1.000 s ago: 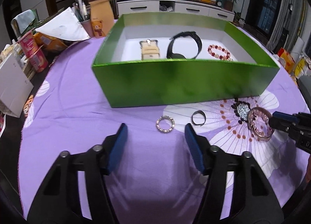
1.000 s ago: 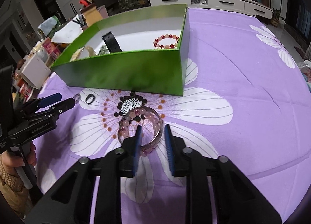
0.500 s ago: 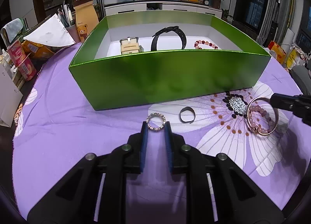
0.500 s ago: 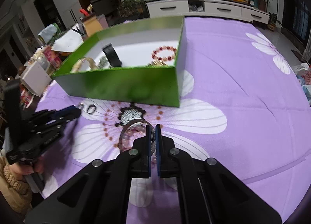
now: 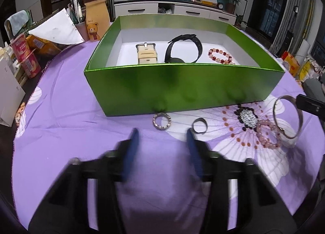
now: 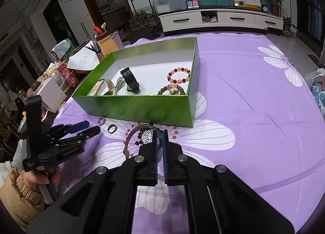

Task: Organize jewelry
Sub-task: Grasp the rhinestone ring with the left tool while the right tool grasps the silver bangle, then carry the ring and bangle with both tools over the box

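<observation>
Two grippers worked over a purple flowered tablecloth (image 6: 254,95), on which a green box (image 5: 182,85) stood open. Inside the box lay a black watch (image 5: 183,50), a cream watch strap (image 5: 146,53) to its left, a red-and-pink bead bracelet (image 5: 220,56) to its right and, in the right wrist view, a brown bead bracelet with a gold flower (image 6: 172,89) near the front wall. The left gripper (image 5: 161,142) hung low over the cloth with its blue-padded fingers (image 5: 131,146) spread wide and nothing between them. The right gripper (image 6: 160,148) had its fingers pressed together on the rim of a metal bangle (image 5: 287,117), which stood tilted up off the cloth beside the dark centre of the printed flower. A pink bead bracelet (image 5: 266,134) lay on the cloth, touching or passing through the bangle; I could not tell which. Just in front of the box wall lay a rhinestone ring (image 5: 161,121), and a plain dark ring (image 5: 199,125) sat near it to the right, both ahead of the left fingertips.
</observation>
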`<state>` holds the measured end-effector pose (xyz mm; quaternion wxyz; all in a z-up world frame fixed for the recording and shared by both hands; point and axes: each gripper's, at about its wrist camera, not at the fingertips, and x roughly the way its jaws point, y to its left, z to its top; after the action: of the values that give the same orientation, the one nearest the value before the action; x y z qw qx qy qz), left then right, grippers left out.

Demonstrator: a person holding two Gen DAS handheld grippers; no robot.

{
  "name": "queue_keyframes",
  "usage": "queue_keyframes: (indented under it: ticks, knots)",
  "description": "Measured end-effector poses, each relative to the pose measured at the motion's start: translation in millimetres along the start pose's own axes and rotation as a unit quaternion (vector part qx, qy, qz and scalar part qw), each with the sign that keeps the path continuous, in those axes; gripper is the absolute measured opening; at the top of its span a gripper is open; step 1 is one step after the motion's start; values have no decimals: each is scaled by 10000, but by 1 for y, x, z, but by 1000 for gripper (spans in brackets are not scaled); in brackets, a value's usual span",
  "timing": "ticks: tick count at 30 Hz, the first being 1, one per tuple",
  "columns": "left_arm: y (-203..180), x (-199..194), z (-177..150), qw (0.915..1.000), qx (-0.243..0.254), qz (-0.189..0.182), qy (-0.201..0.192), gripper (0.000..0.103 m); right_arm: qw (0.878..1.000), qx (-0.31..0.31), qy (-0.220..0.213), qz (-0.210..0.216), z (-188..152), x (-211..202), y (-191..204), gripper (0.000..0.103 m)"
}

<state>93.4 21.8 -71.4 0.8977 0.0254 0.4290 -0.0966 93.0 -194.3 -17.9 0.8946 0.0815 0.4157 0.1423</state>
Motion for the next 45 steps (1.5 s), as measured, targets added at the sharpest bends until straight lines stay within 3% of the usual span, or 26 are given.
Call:
queue_keyframes:
  ticks: [3,5,10,12,19,26,33,45]
  knots:
    - [-4,11,4,9998,116,124,67,46,10000,36,24,45,-1,1,-1,4]
    - [-3,16,8,9997,145,176,23,36,10000,54,20,69,0,2,-1,4]
    - [-2,22,14,9998,180,121,-12,28,9999,57,29,78,1,2,-2,4]
    - [-5,22,15,9996,273,65,-12,20,9999,78,26,88,1,2,-3,4]
    - [-13,10,17,9995,277,99,74,20,9999,24,-94,84,8,-5,2,4]
    - [-20,-34,40,9993,237,-49,-267,20,9993,-96,-365,62,24,-19,6,4]
    - [-26,-68,72,9973,354,89,-635,20,9976,-176,-676,32,47,-33,8,4]
    - [-29,-85,117,9942,405,219,-977,20,9937,-372,-1054,-32,88,-36,15,4]
